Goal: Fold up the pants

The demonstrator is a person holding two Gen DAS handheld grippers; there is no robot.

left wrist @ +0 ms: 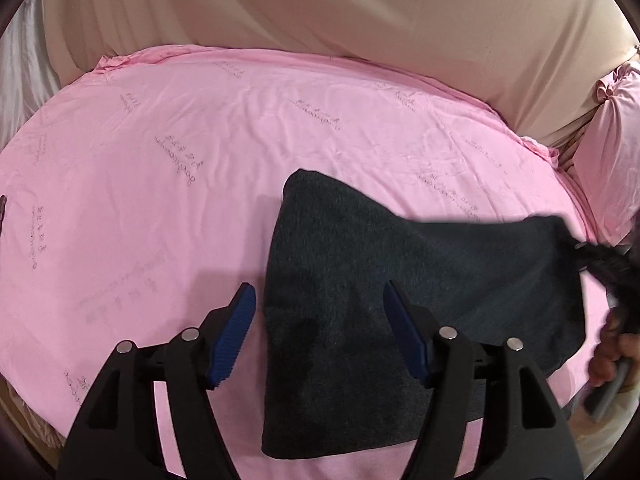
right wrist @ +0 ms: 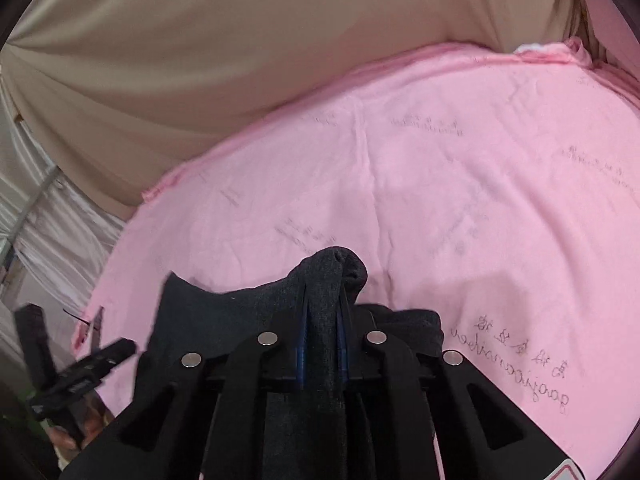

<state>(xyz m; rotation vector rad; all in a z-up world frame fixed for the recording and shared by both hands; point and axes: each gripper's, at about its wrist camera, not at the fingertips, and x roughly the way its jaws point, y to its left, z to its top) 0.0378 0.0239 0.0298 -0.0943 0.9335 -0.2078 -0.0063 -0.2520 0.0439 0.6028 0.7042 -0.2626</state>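
Gripping a bunched fold of the dark grey pants [right wrist: 320, 320], the right gripper [right wrist: 322, 344] is standing with its blue pads nearly together, the cloth squeezed between them and a knob of fabric poking out past the fingertips. In the left wrist view, this same gripper is showing only as a dark blur at the right edge, where the garment's far corner is being lifted off the bed.

The left gripper [left wrist: 320, 320] is hanging over the pants [left wrist: 360, 300] with its jaws spread wide, holding nothing; its blue pads [left wrist: 234, 332] are standing on either side of the cloth's left portion without pressing on it. A hand [left wrist: 612, 356] is appearing low at the right edge of that view, wrapped around a grey handle.

The pants are lying in a folded block on the near part of the bed, the left and lower portions resting flat while the right side is sloping upward toward the right gripper's hold.

No containers are appearing in either view.

The surface is a pink bedsheet [left wrist: 160, 160], lightly wrinkled and printed with faint lines of script. A pink pillow [left wrist: 616, 152] with a ruffled edge is sitting at the right side. Beige draped fabric [left wrist: 320, 12] is rising behind the bed, and pale, shiny pleated cloth [right wrist: 60, 232] is hanging beside it at the left of the right wrist view.
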